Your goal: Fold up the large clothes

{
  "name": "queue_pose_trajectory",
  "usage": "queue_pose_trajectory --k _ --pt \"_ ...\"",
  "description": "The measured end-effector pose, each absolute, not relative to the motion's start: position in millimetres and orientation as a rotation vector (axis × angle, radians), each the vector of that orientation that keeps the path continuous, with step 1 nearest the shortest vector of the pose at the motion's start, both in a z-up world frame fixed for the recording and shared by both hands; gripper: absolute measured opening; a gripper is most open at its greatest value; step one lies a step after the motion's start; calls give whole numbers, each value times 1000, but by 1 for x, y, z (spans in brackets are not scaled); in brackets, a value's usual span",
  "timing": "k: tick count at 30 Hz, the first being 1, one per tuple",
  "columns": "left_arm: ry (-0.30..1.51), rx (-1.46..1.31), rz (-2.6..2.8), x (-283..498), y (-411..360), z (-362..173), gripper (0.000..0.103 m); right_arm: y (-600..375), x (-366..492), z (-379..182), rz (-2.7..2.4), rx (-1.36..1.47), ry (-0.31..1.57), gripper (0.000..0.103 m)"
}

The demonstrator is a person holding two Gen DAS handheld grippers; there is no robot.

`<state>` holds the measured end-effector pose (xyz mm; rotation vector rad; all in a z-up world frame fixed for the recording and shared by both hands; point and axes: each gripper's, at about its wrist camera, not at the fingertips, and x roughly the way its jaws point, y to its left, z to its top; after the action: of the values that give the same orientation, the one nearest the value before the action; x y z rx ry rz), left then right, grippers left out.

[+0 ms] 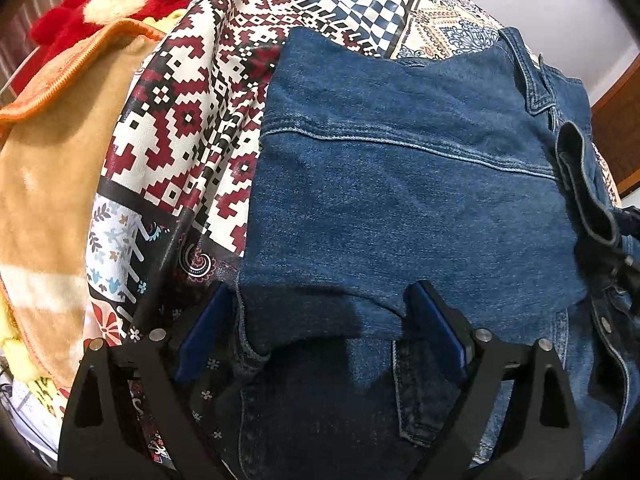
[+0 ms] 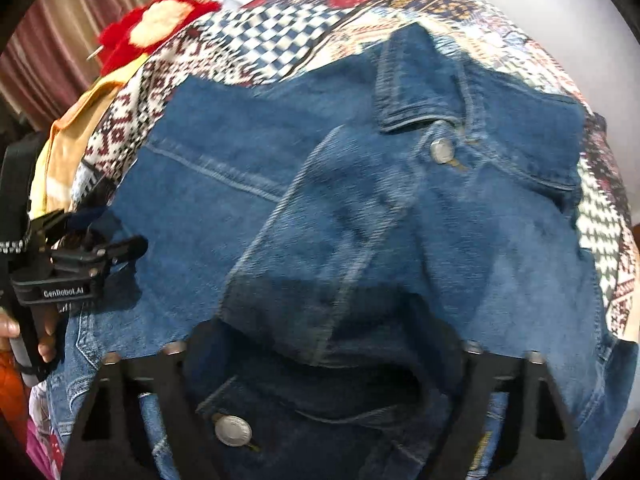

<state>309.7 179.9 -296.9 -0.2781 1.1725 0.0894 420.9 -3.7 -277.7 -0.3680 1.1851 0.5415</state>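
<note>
A blue denim jacket (image 1: 400, 180) lies spread on a patterned bedspread (image 1: 180, 120). My left gripper (image 1: 320, 316) points down at its near left part. It is open, with its blue pads (image 1: 208, 328) either side of a folded denim edge and not pressing it. In the right wrist view the jacket (image 2: 240, 168) shows its collar (image 2: 416, 92) and a metal button (image 2: 442, 151). My right gripper (image 2: 332, 340) stands over a bunched fold of denim that fills the gap between its fingers and hides the tips. The left gripper (image 2: 80, 256) shows at the jacket's left edge, held by a hand (image 2: 12, 328).
An orange fleece blanket (image 1: 48, 160) lies left of the jacket, with a red and cream plush thing (image 1: 100, 4) behind it. A pink curtain (image 2: 60, 40) hangs at the far left. A wooden edge (image 1: 616, 136) borders the bed on the right.
</note>
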Motion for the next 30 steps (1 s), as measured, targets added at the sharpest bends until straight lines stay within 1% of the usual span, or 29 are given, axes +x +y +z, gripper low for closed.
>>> queue_pose_trajectory --k 2,3,4,5,8,13,14,15,20,26,30 --pt "1178 -271 94 311 180 -296 92 -12 421 -272 543 -342 1170 49" --pt "1182 -268 98 311 179 -296 92 -17 421 -268 546 -320 1155 44" --pt "1186 -266 102 312 178 -296 92 -22 421 -262 533 -304 1128 35" --pt "1190 -263 105 311 179 -294 92 -27 421 -257 530 -281 1106 29" --pt "1206 -248 118 312 178 -286 92 -55 422 -239 524 -142 1051 22" --pt "1149 -183 101 318 161 -245 91 -101 424 -214 498 -37 1001 18" --pt "1132 -169 97 318 156 -237 91 -107 423 -212 495 -26 996 17" --pt "1109 -155 90 319 150 -226 91 -110 423 -210 486 -19 987 13" --pt "1037 -134 26 329 122 -189 92 -155 417 -195 437 26 940 11" --pt "1044 -101 -60 346 75 -185 92 -188 407 -209 413 33 972 10" --pt "1076 -78 -122 353 45 -197 92 -205 402 -218 396 40 986 10"
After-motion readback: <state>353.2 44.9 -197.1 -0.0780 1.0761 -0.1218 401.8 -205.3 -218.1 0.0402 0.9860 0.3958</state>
